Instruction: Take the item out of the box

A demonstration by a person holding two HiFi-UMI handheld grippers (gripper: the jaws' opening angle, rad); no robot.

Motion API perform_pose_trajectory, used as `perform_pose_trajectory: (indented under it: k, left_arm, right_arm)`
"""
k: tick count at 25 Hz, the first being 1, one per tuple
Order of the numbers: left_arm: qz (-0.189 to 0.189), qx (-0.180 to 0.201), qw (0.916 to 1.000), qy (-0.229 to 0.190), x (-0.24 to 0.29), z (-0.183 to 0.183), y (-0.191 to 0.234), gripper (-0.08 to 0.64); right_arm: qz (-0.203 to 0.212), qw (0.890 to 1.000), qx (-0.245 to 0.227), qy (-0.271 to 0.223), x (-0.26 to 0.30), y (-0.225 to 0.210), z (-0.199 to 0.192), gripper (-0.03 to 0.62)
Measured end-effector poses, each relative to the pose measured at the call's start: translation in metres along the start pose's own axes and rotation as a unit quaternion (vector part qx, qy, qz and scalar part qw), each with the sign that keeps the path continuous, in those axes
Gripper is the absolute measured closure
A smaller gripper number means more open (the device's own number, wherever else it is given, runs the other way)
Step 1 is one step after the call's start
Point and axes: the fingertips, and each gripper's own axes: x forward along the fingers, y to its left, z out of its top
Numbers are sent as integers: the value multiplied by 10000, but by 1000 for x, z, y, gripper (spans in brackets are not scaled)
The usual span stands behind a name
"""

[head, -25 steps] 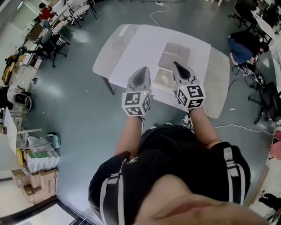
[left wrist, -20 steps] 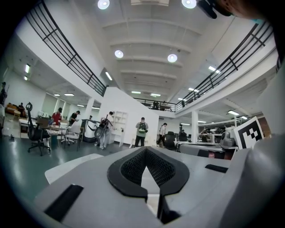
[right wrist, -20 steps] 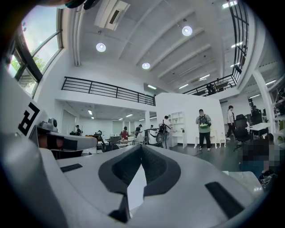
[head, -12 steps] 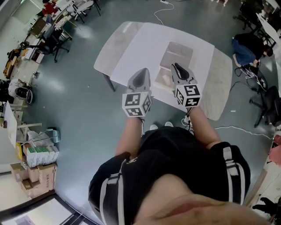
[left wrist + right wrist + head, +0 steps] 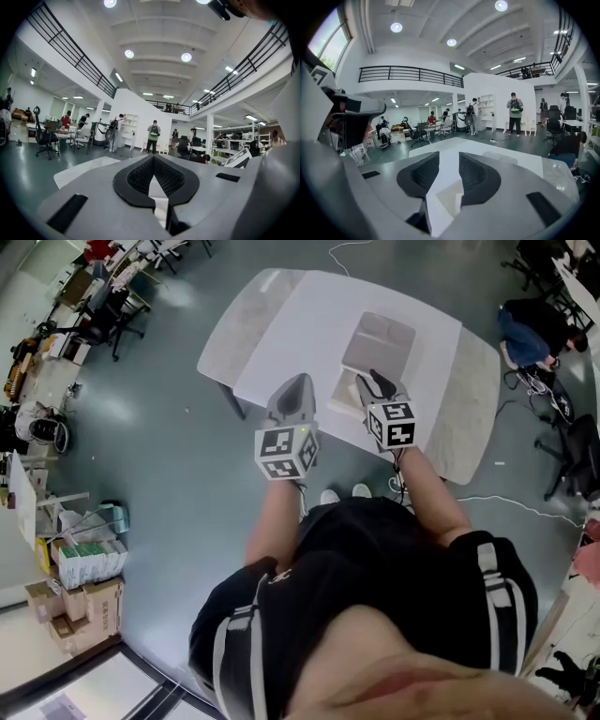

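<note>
The right gripper (image 5: 377,381) hangs over the near end of the open box (image 5: 379,341) on the table (image 5: 272,334). Its jaws are opening, empty, likely to reach in. The left gripper (image 5: 297,381), pinched together and empty, sits left of the box. The item inside isn't discernible.

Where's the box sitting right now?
In the head view, the box lies on the white table, right of its middle, just ahead of the right hand-held gripper, whose jaws are opening with nothing between them.
</note>
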Motion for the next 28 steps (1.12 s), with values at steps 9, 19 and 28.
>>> perform_pose_trajectory:
  k: [9, 19, 28]
  left_arm:
    - [204, -22, 9998, 61, -8, -5, 11, 548]
    - [527, 61, 9985, 100, -16, -7, 21, 548]
    - [890, -10, 9959, 185, -30, -10, 42, 548]
  right_arm:
    - [-14, 9969, -18, 783, 31, -7, -54, 468]
    - [175, 9782, -273, 2049, 66, -18, -130, 460]
    - [177, 9512, -319, 3064, 92, -25, -169, 449]
